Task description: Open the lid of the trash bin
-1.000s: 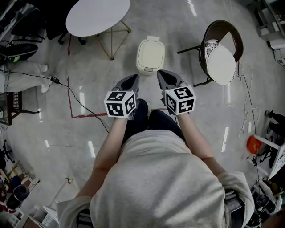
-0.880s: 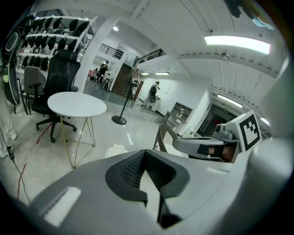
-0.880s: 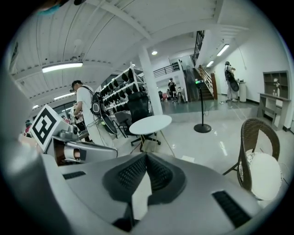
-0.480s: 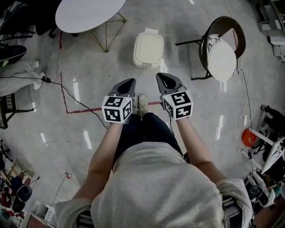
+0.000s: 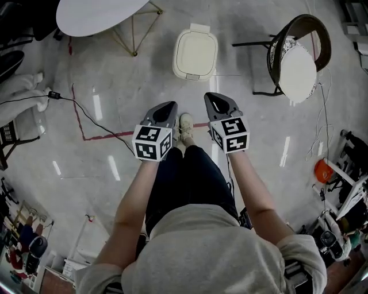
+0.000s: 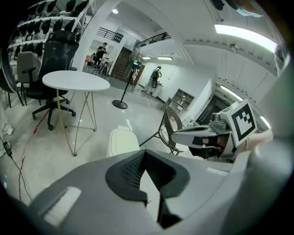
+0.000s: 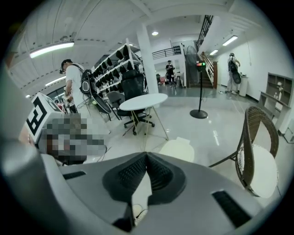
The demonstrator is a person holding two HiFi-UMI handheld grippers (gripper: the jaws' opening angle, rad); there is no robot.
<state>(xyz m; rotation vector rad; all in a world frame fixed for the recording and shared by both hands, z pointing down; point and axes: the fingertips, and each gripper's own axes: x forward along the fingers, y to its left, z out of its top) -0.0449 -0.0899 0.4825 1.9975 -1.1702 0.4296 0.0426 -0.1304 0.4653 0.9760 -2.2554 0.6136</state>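
Observation:
The cream trash bin (image 5: 195,53) stands on the floor ahead of me with its lid down. It also shows beyond the jaws in the left gripper view as the bin (image 6: 121,141) and in the right gripper view as the bin (image 7: 178,149). My left gripper (image 5: 168,105) and right gripper (image 5: 214,97) are held side by side in the air, short of the bin and not touching it. Both are shut with nothing in them: the left gripper (image 6: 144,152) and the right gripper (image 7: 146,154) each have their jaw tips meeting.
A round white table (image 5: 98,14) on thin gold legs stands to the bin's left. A dark chair with a round white cushion (image 5: 296,63) is to its right. A red tape line (image 5: 103,136) and a black cable (image 5: 86,115) run over the floor. My shoe (image 5: 185,123) shows between the grippers.
In the head view the bin has slid upward, so a wider strip of floor lies between it and the gripper tips. A shoe has come into sight. Both grippers stay shut.

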